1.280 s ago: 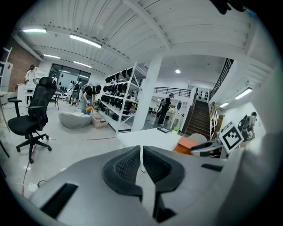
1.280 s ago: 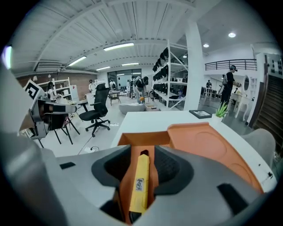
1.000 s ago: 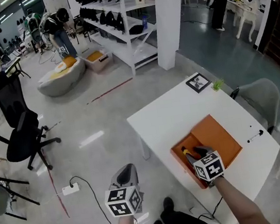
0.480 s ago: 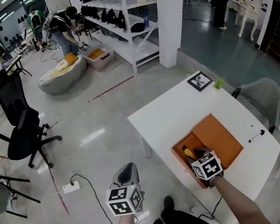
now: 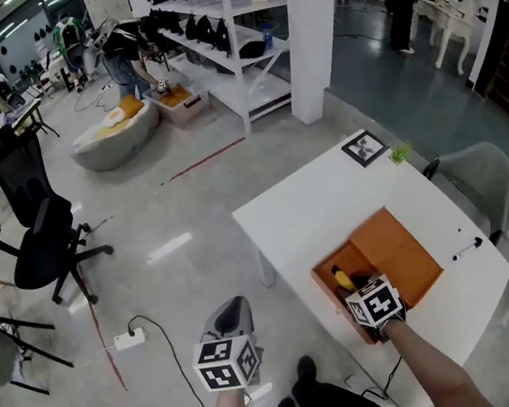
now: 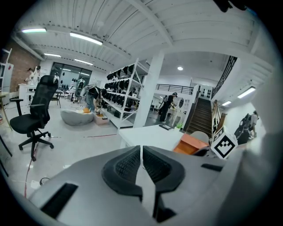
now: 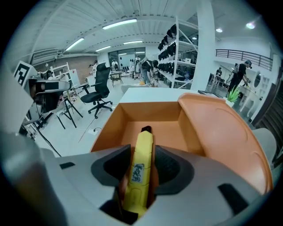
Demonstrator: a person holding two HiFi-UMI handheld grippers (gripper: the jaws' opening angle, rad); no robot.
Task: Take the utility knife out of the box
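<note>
An orange box point(image 5: 396, 252) with its lid folded open lies on the white table point(image 5: 311, 203). My right gripper point(image 5: 354, 283) is over the box's near end, shut on a yellow utility knife point(image 7: 140, 170) with a black tip. The knife point(image 5: 342, 279) points into the open box point(image 7: 150, 119). My left gripper point(image 5: 234, 317) hangs off the table to the left, over the floor; its jaws point(image 6: 141, 165) are shut with nothing between them.
A black marker point(image 5: 468, 246) lies on the table right of the box, and a marker tag point(image 5: 364, 147) and a small green plant point(image 5: 399, 154) at its far corner. A grey chair point(image 5: 477, 172) stands to the right. A power strip point(image 5: 128, 340) and cable lie on the floor.
My right gripper has drawn back slightly toward me with the knife in it. The left gripper has stayed still. A person in the background has moved.
</note>
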